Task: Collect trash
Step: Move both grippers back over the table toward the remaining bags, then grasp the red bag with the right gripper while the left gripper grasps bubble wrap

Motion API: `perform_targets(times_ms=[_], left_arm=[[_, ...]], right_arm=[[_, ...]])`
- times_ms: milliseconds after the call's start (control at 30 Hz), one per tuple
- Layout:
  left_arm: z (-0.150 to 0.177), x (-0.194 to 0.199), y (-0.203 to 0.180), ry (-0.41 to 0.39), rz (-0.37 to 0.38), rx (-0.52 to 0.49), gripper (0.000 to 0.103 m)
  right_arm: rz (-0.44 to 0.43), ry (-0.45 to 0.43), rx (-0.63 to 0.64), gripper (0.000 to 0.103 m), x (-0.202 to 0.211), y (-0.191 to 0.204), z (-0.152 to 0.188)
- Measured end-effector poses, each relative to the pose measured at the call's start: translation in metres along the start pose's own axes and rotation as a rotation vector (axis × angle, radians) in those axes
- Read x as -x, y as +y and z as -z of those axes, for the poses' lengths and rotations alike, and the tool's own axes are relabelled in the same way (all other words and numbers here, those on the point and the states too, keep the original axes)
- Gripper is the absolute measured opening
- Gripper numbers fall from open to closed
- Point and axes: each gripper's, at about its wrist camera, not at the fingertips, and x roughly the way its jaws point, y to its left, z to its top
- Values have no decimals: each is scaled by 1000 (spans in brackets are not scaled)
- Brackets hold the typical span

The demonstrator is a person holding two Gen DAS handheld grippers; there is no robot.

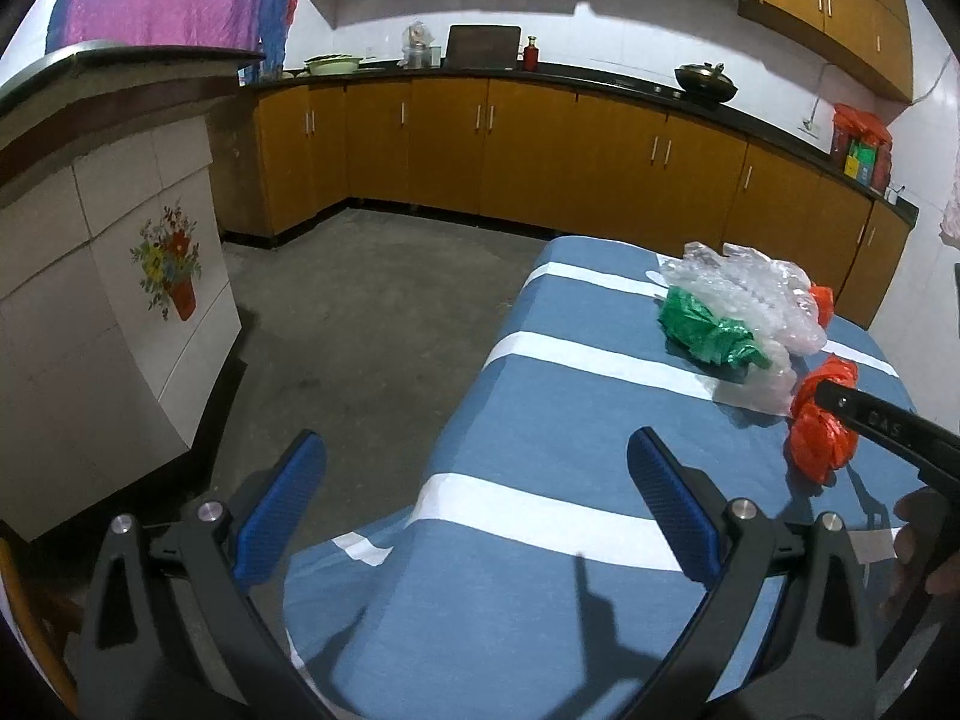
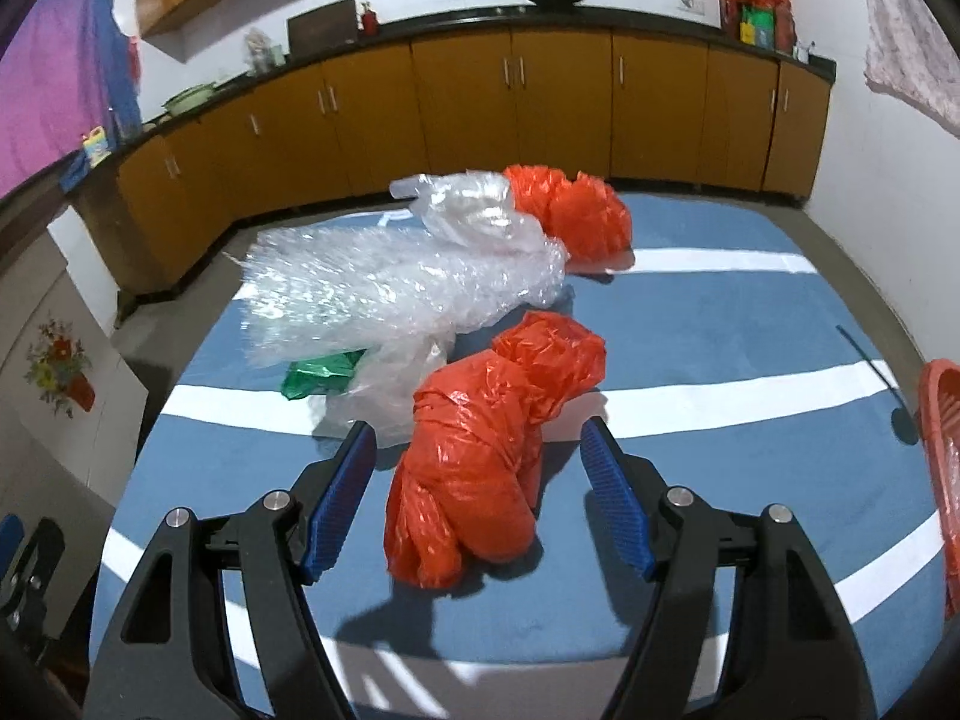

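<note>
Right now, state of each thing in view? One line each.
left tool: open, empty, over the table's near edge.
right tool: open, straddling the near orange bag, not closed on it.
near orange bag: knotted, crumpled, lying on the table.
far orange bag: crumpled, on the table.
clear plastic wrap: crumpled, loose.
green bag: crumpled, partly under the clear wrap.
cabinet doors: shut.

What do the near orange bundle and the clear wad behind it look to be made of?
Near orange bundle: thin plastic film, probably a bag, glossy with sharp crinkles. Clear wad: seemingly bubble wrap, translucent with a glinting, pebbled surface.
</note>
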Motion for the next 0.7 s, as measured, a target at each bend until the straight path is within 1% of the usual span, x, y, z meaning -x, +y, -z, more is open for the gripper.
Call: perform_targets(times_ms=[67,100,133,167,200,300,400,500,600,700], left_arm=[[0,-3,1,4,0,3,99],[1,-4,2,6,2,5,99],[1,-5,1,9,5,8,99],[1,-5,-1,11,9,11,99],[0,-6,-3,11,16,13,99],[-1,-5,-8,6,29,7,99],[-2,-5,-19,1,47,-6,99],[-6,-4,-33,-8,83,-22,99],[-12,-3,-53,-25,141,-48,99],[-26,-6,-80,-43,221,-73,99]], right_arm=[[8,3,12,70,-3,3,0],[10,5,21,66,-5,4,0],[13,14,36,59,-7,5,1],[15,26,46,56,-10,6,2],[16,37,51,49,-11,4,4],[20,34,55,45,-7,-3,10],[30,28,57,42,-2,-11,13],[53,21,50,41,7,-28,19],[92,12,41,41,15,-49,25],[127,7,14,41,25,-72,30]])
